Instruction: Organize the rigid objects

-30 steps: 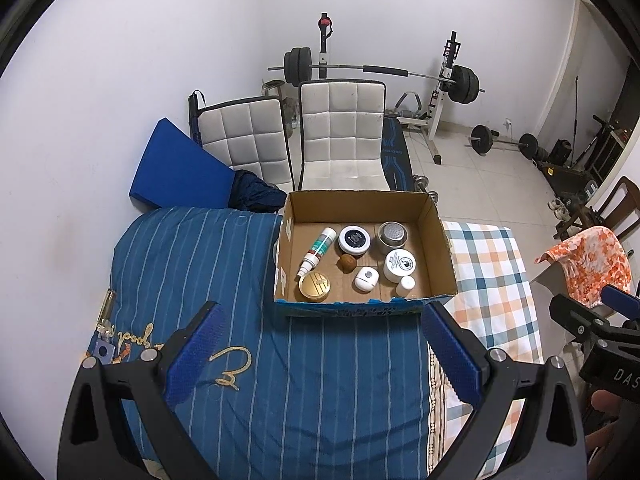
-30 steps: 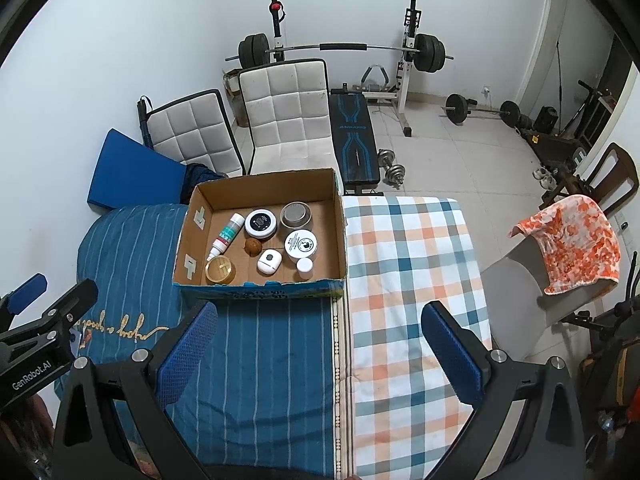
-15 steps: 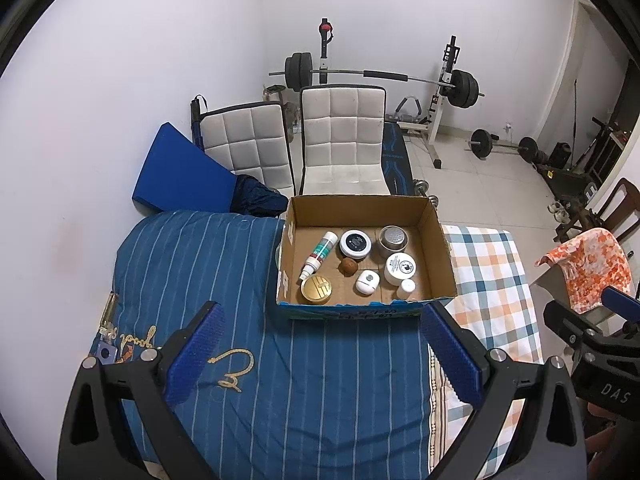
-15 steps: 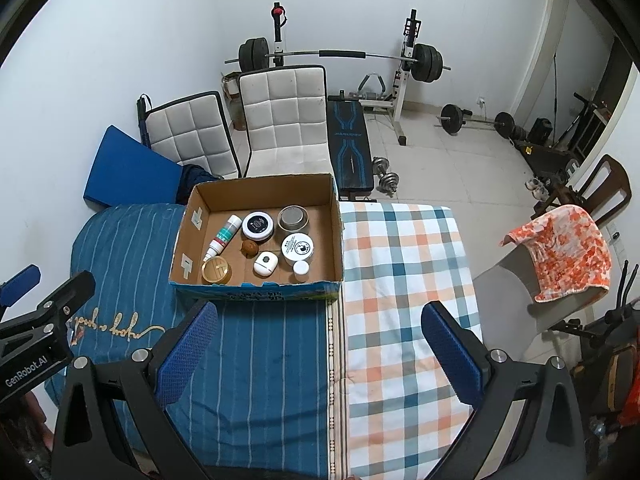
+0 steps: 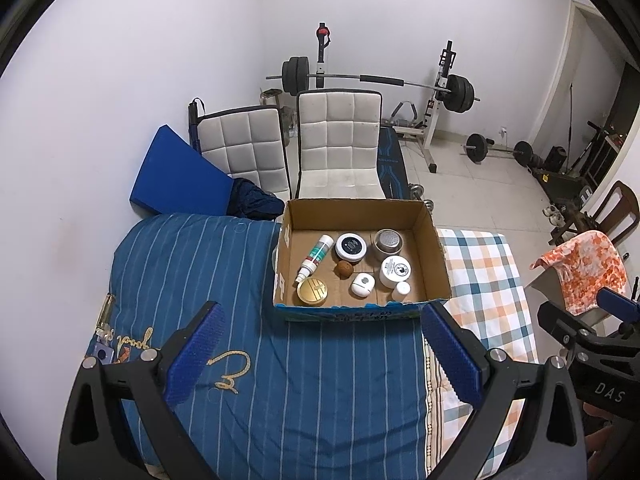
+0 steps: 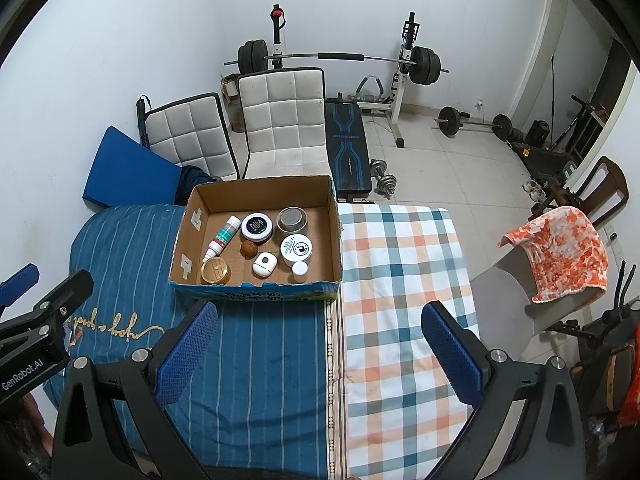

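An open cardboard box point(image 5: 432, 236) point(image 6: 192, 216) sits on the bed. It holds a white tube point(image 5: 314, 258), a black-lidded jar point(image 5: 351, 245), a metal tin point(image 5: 388, 242), a white jar point(image 5: 395, 271), a brown ball point(image 5: 343, 268), a gold compact point(image 5: 312, 291), a white case point(image 5: 363, 285) and a small white cap point(image 5: 401, 289). My left gripper point(image 5: 320, 344) is open and empty, well above the blue striped blanket point(image 5: 192, 264) in front of the box. My right gripper point(image 6: 320, 340) is open and empty, above the seam with the checked sheet point(image 6: 400, 264).
Two white quilted chairs point(image 5: 336, 144) and a blue cushion point(image 5: 176, 176) stand behind the bed against the wall. A barbell rack point(image 5: 376, 80) and weights are on the tiled floor. An orange cloth point(image 6: 556, 252) hangs on a chair at the right.
Both grippers have pulled back and up from the box, so it looks smaller and farther. Both stay open and empty. The box's contents have not moved.
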Demonstrator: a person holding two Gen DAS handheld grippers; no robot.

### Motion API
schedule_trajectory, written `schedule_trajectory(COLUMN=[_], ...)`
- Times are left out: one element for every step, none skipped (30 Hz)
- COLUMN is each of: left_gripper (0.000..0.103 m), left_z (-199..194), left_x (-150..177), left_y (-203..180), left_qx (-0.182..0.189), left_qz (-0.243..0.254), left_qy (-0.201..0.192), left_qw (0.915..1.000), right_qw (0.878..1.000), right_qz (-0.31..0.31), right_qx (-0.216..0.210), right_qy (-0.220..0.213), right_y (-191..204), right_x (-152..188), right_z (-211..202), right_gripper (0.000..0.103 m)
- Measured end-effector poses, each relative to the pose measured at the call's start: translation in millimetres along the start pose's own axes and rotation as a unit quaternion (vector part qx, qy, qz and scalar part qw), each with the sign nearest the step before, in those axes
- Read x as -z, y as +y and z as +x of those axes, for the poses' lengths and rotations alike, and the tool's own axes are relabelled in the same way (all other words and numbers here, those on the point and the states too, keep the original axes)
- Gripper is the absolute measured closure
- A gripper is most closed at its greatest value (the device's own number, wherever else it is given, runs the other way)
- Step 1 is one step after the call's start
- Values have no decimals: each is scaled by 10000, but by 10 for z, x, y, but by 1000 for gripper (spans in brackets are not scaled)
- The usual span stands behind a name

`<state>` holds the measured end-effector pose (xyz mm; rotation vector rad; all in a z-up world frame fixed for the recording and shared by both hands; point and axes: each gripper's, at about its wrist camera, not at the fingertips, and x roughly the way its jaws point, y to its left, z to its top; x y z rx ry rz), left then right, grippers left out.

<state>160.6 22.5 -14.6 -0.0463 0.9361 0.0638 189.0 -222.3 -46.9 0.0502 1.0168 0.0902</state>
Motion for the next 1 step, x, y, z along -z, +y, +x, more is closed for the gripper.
schedule_trajectory(left_gripper=[2], left_z=[-7], left_x=[-4], left_y=[1], left_qx=[6], left_qz=[8], left_qy=[1], left_qw=[10000], right_qw=[10000], right_qz=[5], right_qx=[-3], right_qy=[-2], right_y=[-1], right_x=[-2], right_z=[-3], right_gripper=[0])
